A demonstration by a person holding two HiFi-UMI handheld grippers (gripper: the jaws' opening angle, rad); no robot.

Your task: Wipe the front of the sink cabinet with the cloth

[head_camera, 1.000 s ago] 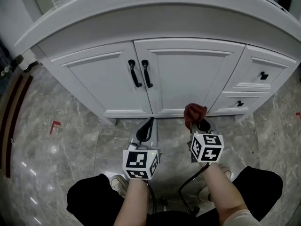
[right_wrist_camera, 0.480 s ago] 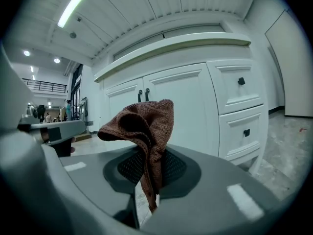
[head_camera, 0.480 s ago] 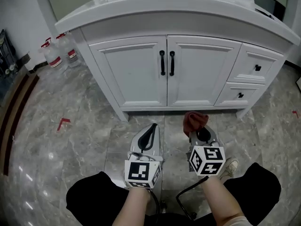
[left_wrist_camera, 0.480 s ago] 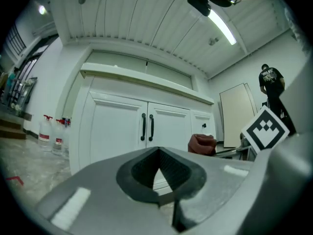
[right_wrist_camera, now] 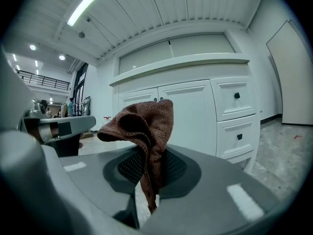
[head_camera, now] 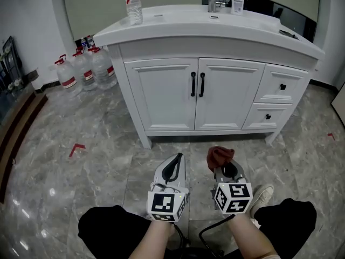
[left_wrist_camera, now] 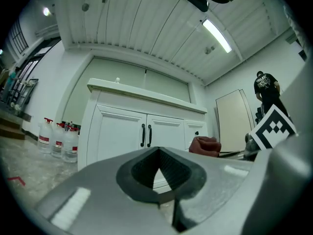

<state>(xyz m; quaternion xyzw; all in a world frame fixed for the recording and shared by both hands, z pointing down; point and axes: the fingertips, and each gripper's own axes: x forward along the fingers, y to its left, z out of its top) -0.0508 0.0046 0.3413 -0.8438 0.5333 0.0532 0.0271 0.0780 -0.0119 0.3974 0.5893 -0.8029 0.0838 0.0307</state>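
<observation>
right gripper (right_wrist_camera: 149, 180): jaws pinching the brown cloth (right_wrist_camera: 142, 124), which bunches up above them
left gripper (left_wrist_camera: 157, 173): jaws pressed together, nothing between
cloth position: over the floor (head_camera: 108, 161), well apart from the sink cabinet (head_camera: 170, 96) front
grippers: side by side, both pointing toward the sink cabinet
cabinet's left: water jugs (head_camera: 86, 69) on the floor

Water jugs (head_camera: 81, 69) stand on the grey marble floor (head_camera: 64, 177) by a white wall (head_camera: 27, 15) under 2 strip lights (left_wrist_camera: 216, 34).

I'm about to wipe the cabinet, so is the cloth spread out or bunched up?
Bunched up. The cloth is a crumpled wad clamped in the right gripper, folds drooping.
</observation>
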